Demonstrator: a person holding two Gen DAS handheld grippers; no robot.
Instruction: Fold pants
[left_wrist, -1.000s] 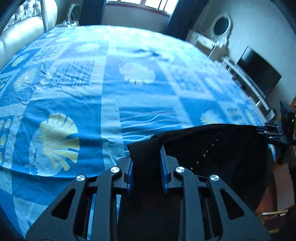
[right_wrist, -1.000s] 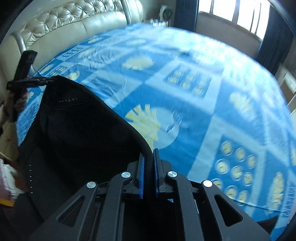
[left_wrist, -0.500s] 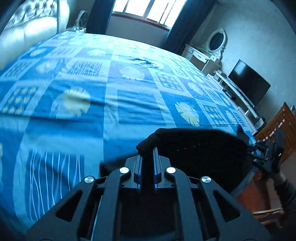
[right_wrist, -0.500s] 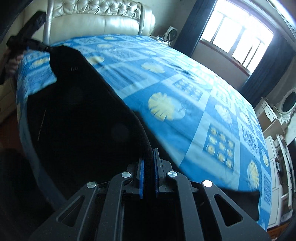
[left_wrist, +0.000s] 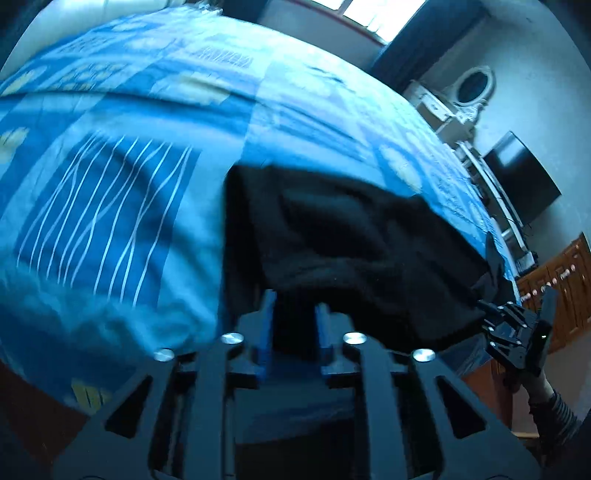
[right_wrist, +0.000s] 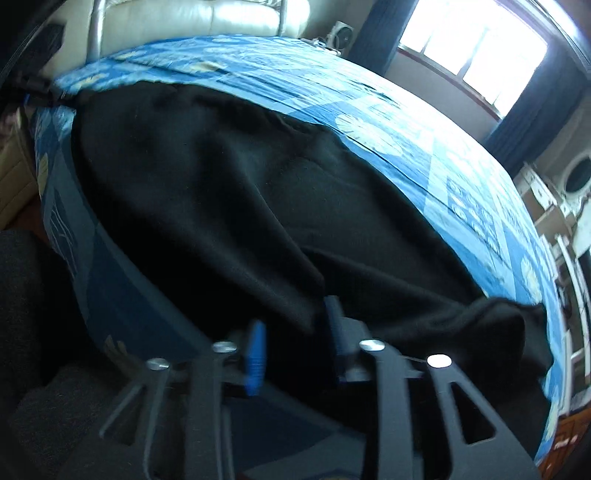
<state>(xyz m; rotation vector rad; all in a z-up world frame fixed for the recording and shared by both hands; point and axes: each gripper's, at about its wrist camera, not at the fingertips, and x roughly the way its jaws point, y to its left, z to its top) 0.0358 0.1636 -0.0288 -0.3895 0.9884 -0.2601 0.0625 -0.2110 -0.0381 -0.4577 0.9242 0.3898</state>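
Note:
The black pants (right_wrist: 229, 192) lie spread along the near edge of the blue patterned bed (right_wrist: 461, 173), one end bunched at the right. My right gripper (right_wrist: 295, 328) is at their near hem. Its jaws are opening, and the cloth hangs loose between the blue pads (right_wrist: 255, 350). In the left wrist view the pants (left_wrist: 354, 236) form a dark heap on the bedspread (left_wrist: 110, 206). My left gripper (left_wrist: 294, 314) is at their near corner, its jaws opening with black cloth still between them. The right gripper (left_wrist: 515, 332) shows at the far right beside the bed edge.
A padded cream headboard (right_wrist: 207, 18) stands behind the bed. A white dresser with an oval mirror (left_wrist: 472, 88) and a dark screen (left_wrist: 521, 177) line the far wall. Wooden furniture (left_wrist: 557, 280) stands near the bed's corner. A person's sleeve (left_wrist: 554, 410) is below the right gripper.
Both grippers came down to the bed edge and the pants now rest on the bedspread instead of hanging stretched. Both pairs of jaws, shut on the cloth before, have parted.

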